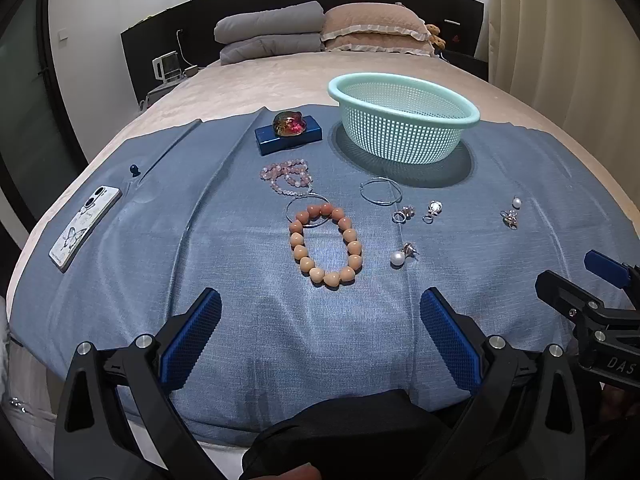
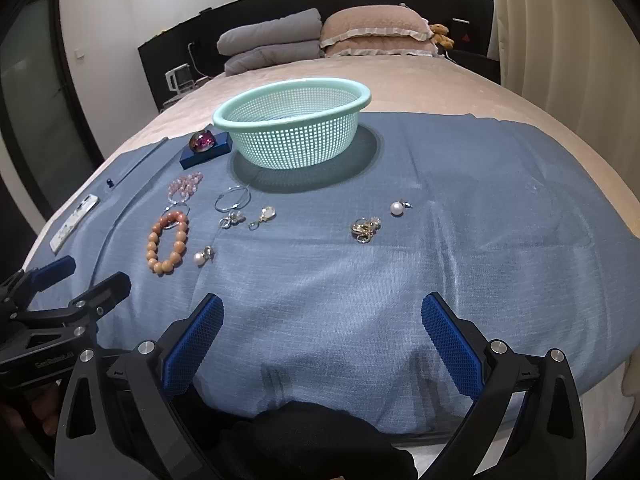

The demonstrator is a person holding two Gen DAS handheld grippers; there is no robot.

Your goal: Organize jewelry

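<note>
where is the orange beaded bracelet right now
The orange beaded bracelet lies flat on the blue cloth, centre of the left wrist view, just left of a pearl earring and overlapping a silver hoop.

I held my left gripper [image 1: 320, 332] low and level, its jaws spread wide with nothing between them, the blue ribbed pads [image 1: 192, 336] facing each other across the gap. My right gripper [image 2: 322, 336] sat the same way, jaws wide apart and empty, its blue pads [image 2: 450, 344] angled outward. The two tools were side by side, near but not touching: each showed at the edge of the other's wrist view. A little of my left hand [image 2: 38, 412] showed gripping its handle.
</note>
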